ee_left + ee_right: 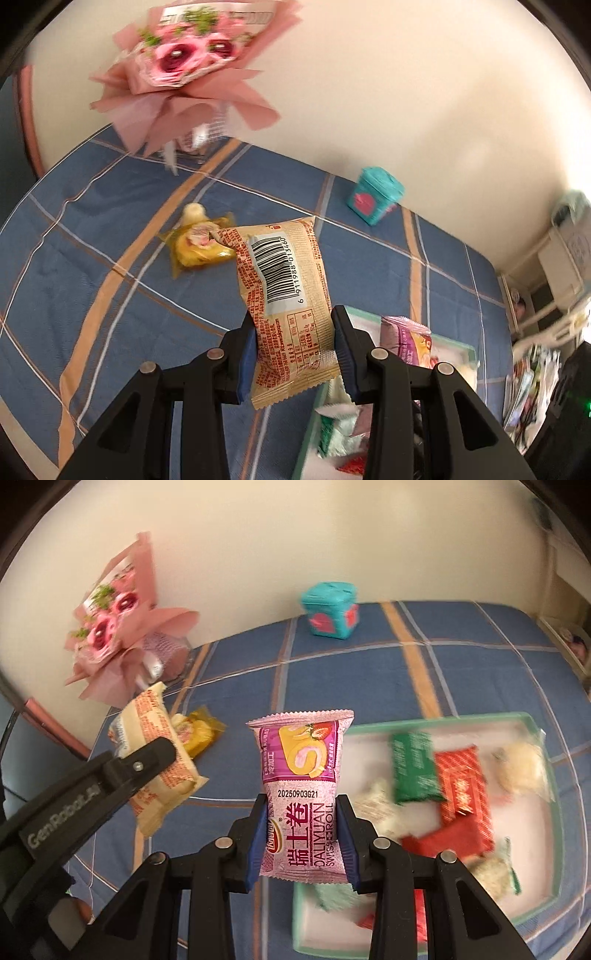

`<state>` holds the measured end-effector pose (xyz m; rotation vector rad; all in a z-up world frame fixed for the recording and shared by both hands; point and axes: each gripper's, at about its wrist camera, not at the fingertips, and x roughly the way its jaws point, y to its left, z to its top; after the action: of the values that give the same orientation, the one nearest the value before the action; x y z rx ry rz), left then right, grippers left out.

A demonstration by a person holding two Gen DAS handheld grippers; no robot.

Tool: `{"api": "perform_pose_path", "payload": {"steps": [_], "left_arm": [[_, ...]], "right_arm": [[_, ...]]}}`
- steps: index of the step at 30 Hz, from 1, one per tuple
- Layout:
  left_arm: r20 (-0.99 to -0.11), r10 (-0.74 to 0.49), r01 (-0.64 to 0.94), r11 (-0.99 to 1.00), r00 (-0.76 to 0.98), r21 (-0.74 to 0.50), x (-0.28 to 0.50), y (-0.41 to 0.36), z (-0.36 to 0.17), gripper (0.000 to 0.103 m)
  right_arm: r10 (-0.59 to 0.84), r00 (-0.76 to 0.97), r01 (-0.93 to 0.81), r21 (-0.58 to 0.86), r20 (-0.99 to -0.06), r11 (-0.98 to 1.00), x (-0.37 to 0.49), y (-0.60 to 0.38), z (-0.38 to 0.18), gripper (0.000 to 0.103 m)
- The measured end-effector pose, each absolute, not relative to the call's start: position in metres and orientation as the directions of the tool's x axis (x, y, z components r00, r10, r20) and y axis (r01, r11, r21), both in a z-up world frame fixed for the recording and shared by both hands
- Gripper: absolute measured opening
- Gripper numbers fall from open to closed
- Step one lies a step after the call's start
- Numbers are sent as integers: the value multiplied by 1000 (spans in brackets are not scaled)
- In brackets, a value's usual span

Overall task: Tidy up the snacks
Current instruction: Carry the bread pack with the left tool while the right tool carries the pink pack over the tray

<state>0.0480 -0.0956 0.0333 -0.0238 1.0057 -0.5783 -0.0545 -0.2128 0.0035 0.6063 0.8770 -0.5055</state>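
My left gripper [295, 350] is shut on an orange-and-cream snack packet [284, 280] with a barcode, held above the blue plaid cloth. It also shows in the right wrist view [159, 764] at the left. My right gripper [301, 843] is shut on a pink Swiss roll packet [303, 794], held upright just left of a green-rimmed white tray [436, 722]. The tray holds a green packet [412, 768], red packets [461, 786] and pale ones. A yellow packet [199, 247] lies on the cloth beyond the left gripper.
A pink flower bouquet [184, 62] stands at the far left against the wall. A teal box [375, 195] with a red heart sits by the wall. Shelves with clutter [546, 332] stand at the right. The cloth [480, 657] covers the surface.
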Motion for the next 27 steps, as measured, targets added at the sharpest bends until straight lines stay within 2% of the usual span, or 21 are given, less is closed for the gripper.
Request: {"api": "perform_pose_path", "payload": {"steps": [19, 27], "left_arm": [[-847, -482, 712, 674, 224, -195, -44, -202, 8, 40], [-869, -455, 727, 662, 196, -182, -47, -213, -6, 40]], "right_arm": [[-257, 466, 800, 278, -847, 532, -160, -308, -3, 38], [-218, 431, 817, 275, -876, 506, -163, -322, -22, 38]]}}
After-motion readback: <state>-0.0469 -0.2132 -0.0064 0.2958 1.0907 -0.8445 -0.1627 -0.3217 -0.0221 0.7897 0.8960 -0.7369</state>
